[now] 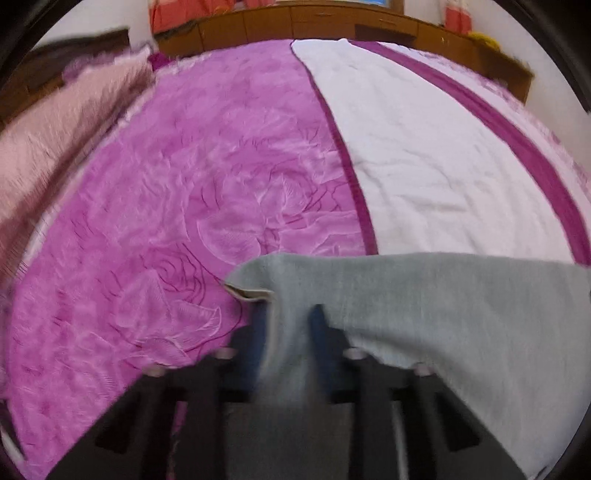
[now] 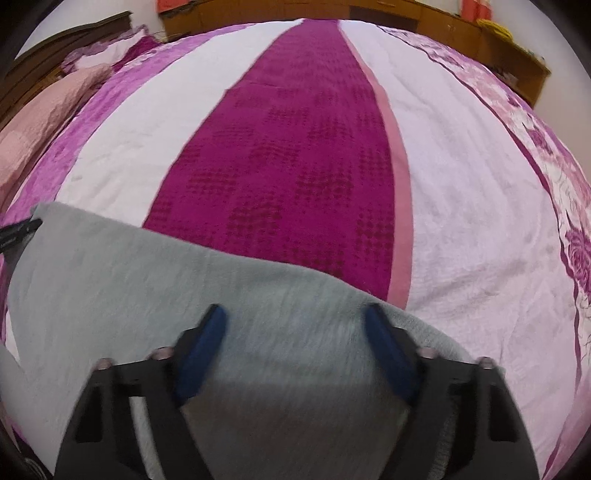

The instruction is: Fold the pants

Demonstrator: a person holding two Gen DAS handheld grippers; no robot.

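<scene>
Left claw (image 1: 286, 314) clamps grey pants (image 1: 443, 295) | right claw (image 2: 295, 319) spread wide | bedspread (image 2: 295, 147)

Bed (image 2: 461, 192): covered by a spread in pink floral, white and magenta bands; a dotted magenta centre stripe is seen in the right wrist view. Pink quilted bedding (image 1: 55, 122): piled at the left edge. Dark wooden headboard (image 2: 62, 40): set behind it. Brown wooden cabinets (image 1: 295, 26): ranged along the far side. Pale wall (image 2: 144, 11): seen behind.
</scene>
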